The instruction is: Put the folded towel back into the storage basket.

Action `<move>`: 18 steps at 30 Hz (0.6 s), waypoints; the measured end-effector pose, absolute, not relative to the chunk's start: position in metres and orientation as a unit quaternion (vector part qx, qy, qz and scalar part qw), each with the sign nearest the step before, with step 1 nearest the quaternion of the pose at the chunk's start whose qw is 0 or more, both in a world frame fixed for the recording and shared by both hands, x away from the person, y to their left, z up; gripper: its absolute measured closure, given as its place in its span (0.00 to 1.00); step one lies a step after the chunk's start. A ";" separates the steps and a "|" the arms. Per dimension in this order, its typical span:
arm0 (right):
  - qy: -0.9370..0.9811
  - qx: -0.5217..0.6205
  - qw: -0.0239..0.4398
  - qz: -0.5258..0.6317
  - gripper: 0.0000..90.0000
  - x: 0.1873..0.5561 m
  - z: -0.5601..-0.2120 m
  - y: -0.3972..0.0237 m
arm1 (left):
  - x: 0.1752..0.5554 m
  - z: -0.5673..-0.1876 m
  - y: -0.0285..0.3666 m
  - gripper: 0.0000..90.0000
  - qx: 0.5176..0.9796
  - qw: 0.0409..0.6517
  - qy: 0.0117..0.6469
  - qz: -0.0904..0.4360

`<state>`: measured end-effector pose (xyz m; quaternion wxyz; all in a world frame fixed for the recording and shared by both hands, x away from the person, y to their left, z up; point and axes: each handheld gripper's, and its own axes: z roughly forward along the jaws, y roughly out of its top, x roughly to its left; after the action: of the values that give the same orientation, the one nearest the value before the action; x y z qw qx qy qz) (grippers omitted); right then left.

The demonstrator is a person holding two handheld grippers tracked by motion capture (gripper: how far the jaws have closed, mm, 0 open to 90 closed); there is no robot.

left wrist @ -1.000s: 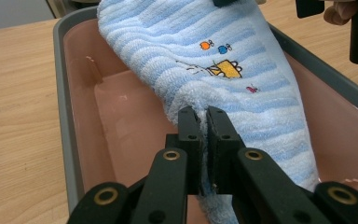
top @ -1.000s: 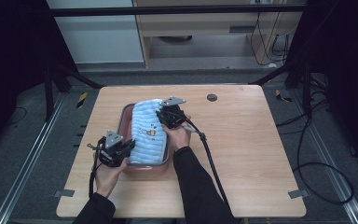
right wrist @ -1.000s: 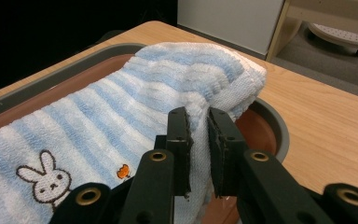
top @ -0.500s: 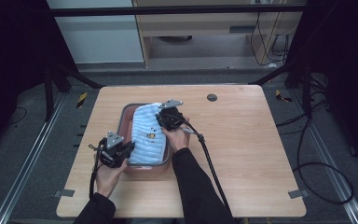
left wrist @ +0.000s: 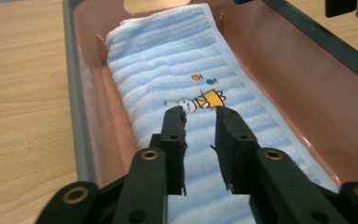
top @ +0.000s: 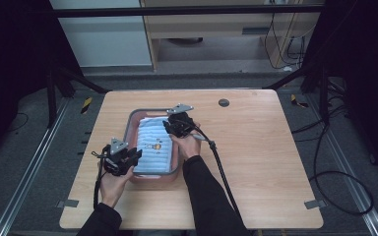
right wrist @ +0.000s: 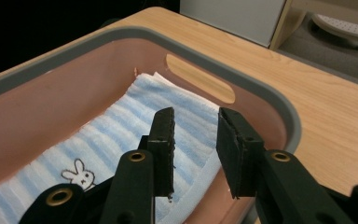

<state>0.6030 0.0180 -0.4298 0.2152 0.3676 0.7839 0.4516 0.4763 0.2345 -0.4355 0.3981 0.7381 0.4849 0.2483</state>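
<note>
high view: above person's side, looking forward and down on whole table (top: 256,162) | left gripper view: close, along its jaws, towel (left wrist: 186,79) just beyond fingertips | right gripper view: close, tub (right wrist: 270,107) rim past fingertips | shared: towel, tub

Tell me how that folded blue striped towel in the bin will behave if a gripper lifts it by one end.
The towel looks like soft terry, so it would likely sag and unfold rather than stay flat. It seems light. Lying inside the pink bin, its edge may drag on the walls.
</note>
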 end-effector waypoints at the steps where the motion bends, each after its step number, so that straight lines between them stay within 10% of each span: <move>1: 0.780 0.365 0.220 0.457 0.74 0.601 -0.426 0.015 | 0.475 -0.433 0.235 0.76 0.733 0.403 0.486 0.252; 18: 0.742 0.368 0.246 0.504 0.48 0.565 -0.381 -0.041 | 0.460 -0.408 0.243 0.55 0.724 0.456 0.452 0.249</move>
<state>0.5654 -0.0411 -0.3807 0.2458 0.3683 0.7416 0.5040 0.4597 0.2434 -0.4083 0.4565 0.7245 0.4525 0.2490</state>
